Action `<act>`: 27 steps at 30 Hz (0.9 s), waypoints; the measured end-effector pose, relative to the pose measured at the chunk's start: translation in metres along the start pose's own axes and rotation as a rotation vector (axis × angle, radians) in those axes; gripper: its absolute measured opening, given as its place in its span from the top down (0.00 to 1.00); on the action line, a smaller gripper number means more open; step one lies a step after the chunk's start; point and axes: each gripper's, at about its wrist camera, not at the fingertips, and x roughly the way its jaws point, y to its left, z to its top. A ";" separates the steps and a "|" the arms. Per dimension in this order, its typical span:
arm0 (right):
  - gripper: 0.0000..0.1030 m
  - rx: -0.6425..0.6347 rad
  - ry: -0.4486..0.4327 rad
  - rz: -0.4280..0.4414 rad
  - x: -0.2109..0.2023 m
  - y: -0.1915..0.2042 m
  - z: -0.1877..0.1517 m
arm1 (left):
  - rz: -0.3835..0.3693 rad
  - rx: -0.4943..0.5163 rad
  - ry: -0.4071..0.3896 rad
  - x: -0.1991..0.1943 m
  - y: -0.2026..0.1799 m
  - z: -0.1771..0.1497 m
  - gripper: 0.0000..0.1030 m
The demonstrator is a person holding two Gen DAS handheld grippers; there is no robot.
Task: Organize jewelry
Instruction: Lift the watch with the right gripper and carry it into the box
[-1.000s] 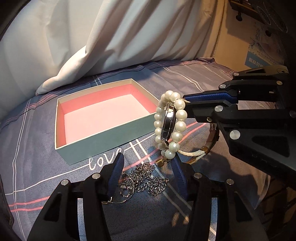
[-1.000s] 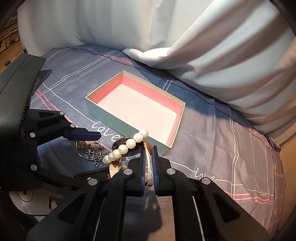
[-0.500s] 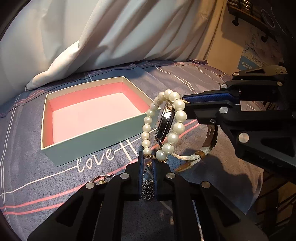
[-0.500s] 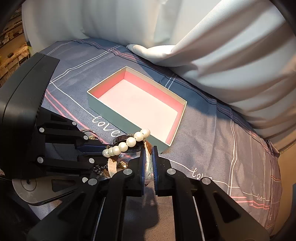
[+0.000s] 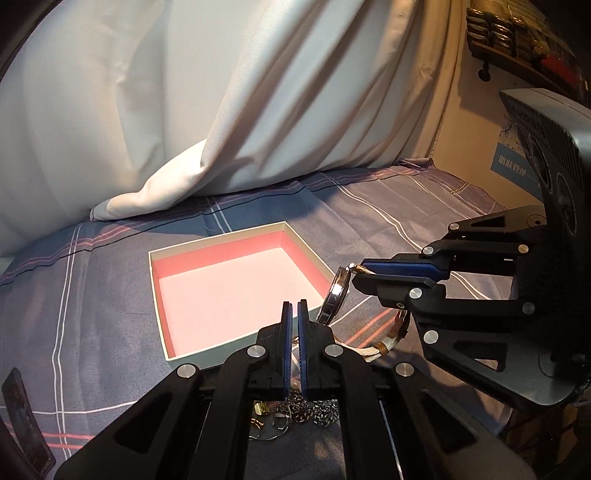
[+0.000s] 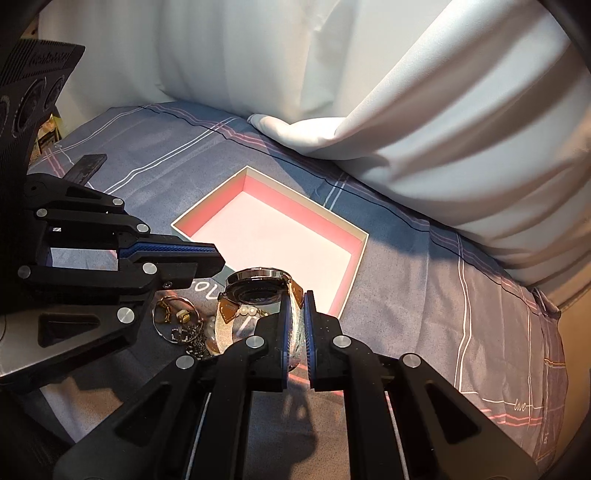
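Observation:
An open teal box with a pink inside (image 5: 229, 291) (image 6: 277, 240) lies on the bed. My right gripper (image 6: 297, 325) (image 5: 364, 275) is shut on the pale strap of a wristwatch (image 6: 258, 290) (image 5: 332, 299) and holds it just above the box's near corner. My left gripper (image 5: 294, 347) (image 6: 212, 264) is shut, beside the watch; nothing shows between its fingers. A pearl bracelet (image 6: 245, 312) lies under the watch, mostly hidden. A silver chain (image 5: 306, 410) (image 6: 194, 341) and rings (image 6: 171, 314) lie on the sheet below the grippers.
The grey-blue plaid bed sheet (image 6: 424, 295) covers the surface. A white curtain (image 5: 221, 110) hangs behind the box and rests on the bed. A dark flat object (image 6: 86, 166) lies at the far left. A wall shelf (image 5: 517, 33) is at the upper right.
The pearl bracelet has come off the watch and now lies under it. My left gripper closed and rose beside the watch. Both grippers moved up and toward the box.

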 end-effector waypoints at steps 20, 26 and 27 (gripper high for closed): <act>0.93 0.122 -0.013 -0.032 0.070 -0.025 0.048 | 0.172 -0.180 0.047 0.043 0.057 0.050 0.97; 0.93 0.169 0.007 -0.046 0.089 -0.034 0.046 | 0.170 -0.211 0.089 0.061 0.064 0.051 0.97; 0.93 0.171 0.015 -0.044 0.092 -0.034 0.046 | 0.168 -0.216 0.094 0.064 0.065 0.052 0.97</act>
